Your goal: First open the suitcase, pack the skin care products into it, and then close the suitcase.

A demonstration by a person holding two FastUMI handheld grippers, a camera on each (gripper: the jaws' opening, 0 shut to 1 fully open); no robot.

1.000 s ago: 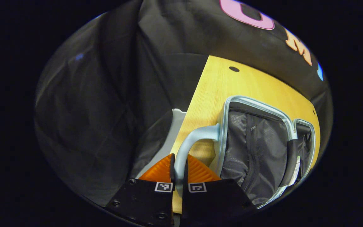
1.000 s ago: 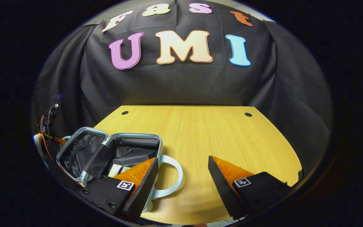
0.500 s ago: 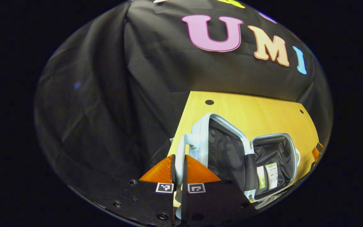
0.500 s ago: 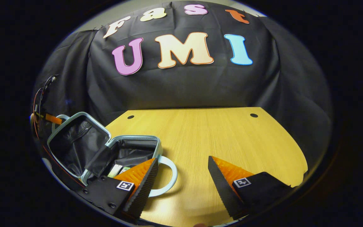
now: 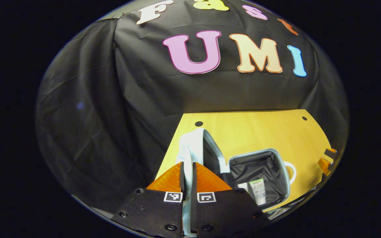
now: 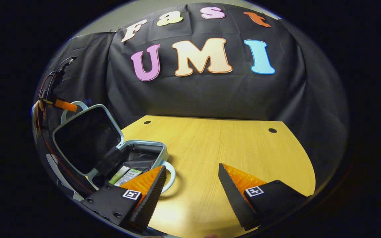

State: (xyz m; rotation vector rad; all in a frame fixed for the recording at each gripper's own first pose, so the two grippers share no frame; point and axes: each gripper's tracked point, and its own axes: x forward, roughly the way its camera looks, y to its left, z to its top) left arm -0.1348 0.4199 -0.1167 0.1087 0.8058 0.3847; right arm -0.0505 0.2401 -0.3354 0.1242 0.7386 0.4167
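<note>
The left gripper [image 5: 188, 172] pinches the lid handle [image 5: 190, 148] between both fingers. The suitcase [image 6: 134, 155] sits at the table's [image 6: 227, 148] left edge, lid [image 6: 86, 138] raised, tubes [image 6: 124, 175] inside. Best to bring the lid down slowly over the base. The right gripper [image 6: 192, 180] hovers wide open, holding nothing.

Both views were sharp in the middle and strongly bent at the edges, as a fisheye gives. Light fell from above. The wooden table [image 6: 210, 148] was bright, with a pale glare just ahead of the right gripper [image 6: 192, 185]. The suitcase [image 6: 111, 148] interior stayed dark; its lid possibly showed slight blur.
</note>
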